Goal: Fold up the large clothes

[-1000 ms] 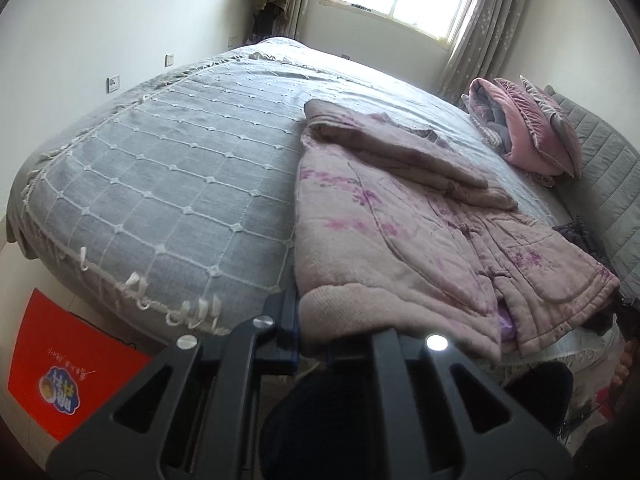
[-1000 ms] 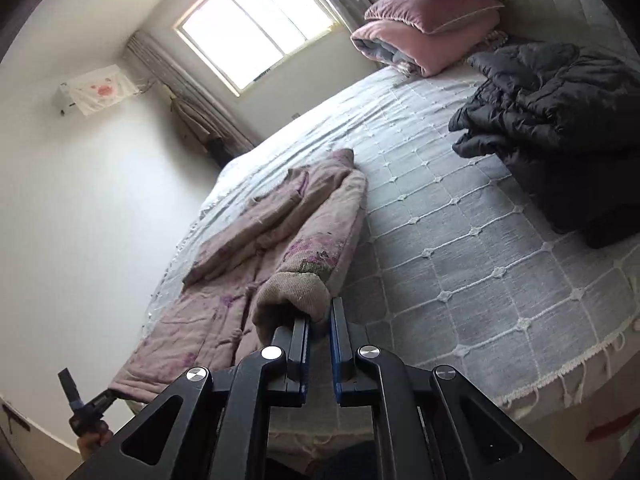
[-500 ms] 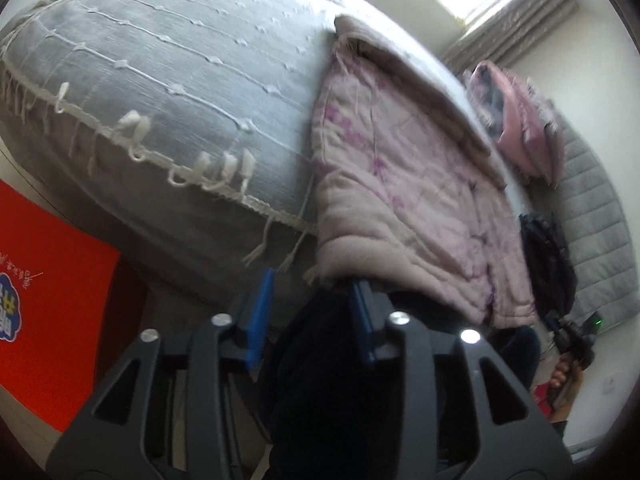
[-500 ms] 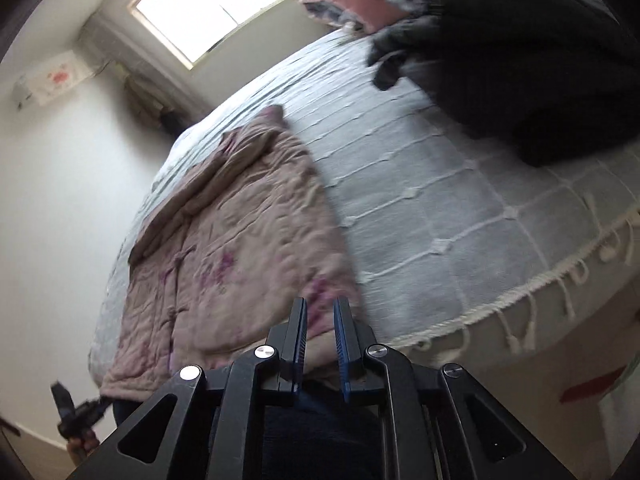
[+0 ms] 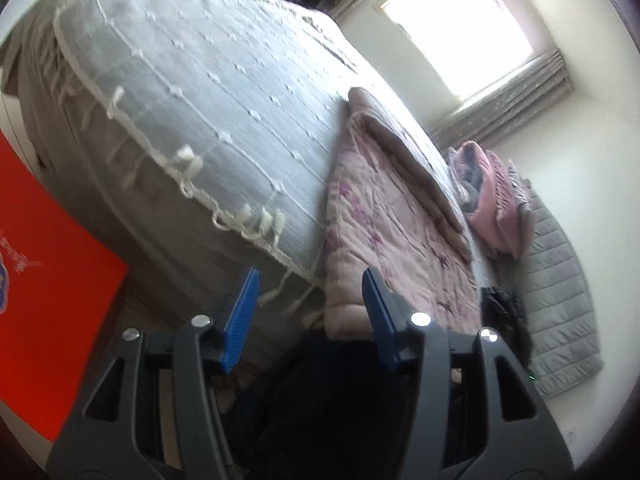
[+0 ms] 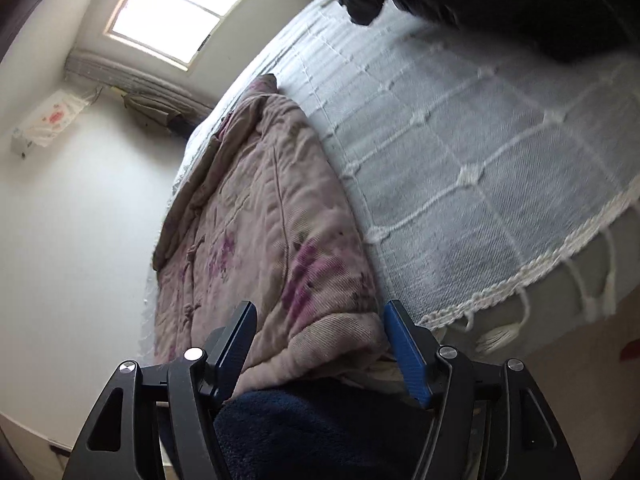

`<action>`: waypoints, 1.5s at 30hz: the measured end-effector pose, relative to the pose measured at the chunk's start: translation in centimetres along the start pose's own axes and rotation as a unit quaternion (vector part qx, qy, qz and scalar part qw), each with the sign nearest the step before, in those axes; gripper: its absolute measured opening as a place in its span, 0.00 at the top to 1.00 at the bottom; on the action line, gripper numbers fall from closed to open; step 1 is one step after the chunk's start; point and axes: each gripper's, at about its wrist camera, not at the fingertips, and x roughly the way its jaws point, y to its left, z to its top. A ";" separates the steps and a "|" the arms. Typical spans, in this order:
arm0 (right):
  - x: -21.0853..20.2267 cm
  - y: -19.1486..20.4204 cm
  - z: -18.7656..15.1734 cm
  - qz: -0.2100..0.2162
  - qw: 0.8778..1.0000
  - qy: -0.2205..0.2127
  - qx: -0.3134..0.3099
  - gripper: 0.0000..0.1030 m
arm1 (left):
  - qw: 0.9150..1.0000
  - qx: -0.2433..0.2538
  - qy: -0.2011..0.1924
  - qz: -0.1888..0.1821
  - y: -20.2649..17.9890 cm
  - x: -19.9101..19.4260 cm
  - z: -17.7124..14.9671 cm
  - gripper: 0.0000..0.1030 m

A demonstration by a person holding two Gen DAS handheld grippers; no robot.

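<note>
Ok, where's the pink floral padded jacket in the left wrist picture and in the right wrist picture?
Left wrist: the pink floral jacket runs up the centre-right, its hem beside the gripper's right finger.
Right wrist: the jacket fills the centre-left, its hem between the open fingers.
Shared landmark: the bright window, far beyond the jacket in both views.

Daylight floods a bright window (image 5: 460,28) with grey curtains (image 5: 508,108) above a bed under a grey tasselled bedspread (image 5: 208,92), against white walls (image 6: 80,184).

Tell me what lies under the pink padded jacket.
The pink padded jacket lies on the grey bedspread, its hem at the fringed edge. Whatever is directly beneath the jacket is covered.
</note>
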 end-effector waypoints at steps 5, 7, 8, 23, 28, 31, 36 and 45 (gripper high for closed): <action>2.3 1.0 -0.2 -0.003 1.000 0.023 -0.014 0.47 | 0.998 0.035 0.051 -0.001 -2.8 4.1 -1.3 0.47; 2.7 1.6 -0.4 -0.013 0.999 0.027 -0.025 0.72 | 0.997 0.049 0.064 0.005 -3.7 5.7 -1.5 0.47; 2.8 1.7 -0.4 -0.014 0.999 0.029 -0.025 0.75 | 0.996 0.053 0.071 0.011 -4.0 6.5 -1.6 0.47; 3.7 1.7 -0.4 -0.033 0.999 0.029 -0.019 0.71 | 0.991 0.070 0.100 0.049 -5.3 9.9 -2.0 0.59; 3.8 1.5 -0.5 -0.032 0.999 0.031 -0.012 0.71 | 0.992 0.069 0.094 0.040 -5.2 9.6 -2.2 0.69; 3.6 2.1 -0.7 -0.040 0.999 0.020 -0.023 0.83 | 0.993 0.086 0.062 0.050 -6.6 8.8 -2.5 0.77; 1.0 3.9 -0.8 0.007 1.000 -0.025 -0.009 0.87 | 0.994 0.095 0.022 0.049 -9.2 6.4 -1.8 0.81; -7.5 11.8 -1.8 0.056 0.987 -0.110 -0.103 0.89 | 0.994 0.099 -0.041 -0.028 -13.0 -2.6 -0.8 0.84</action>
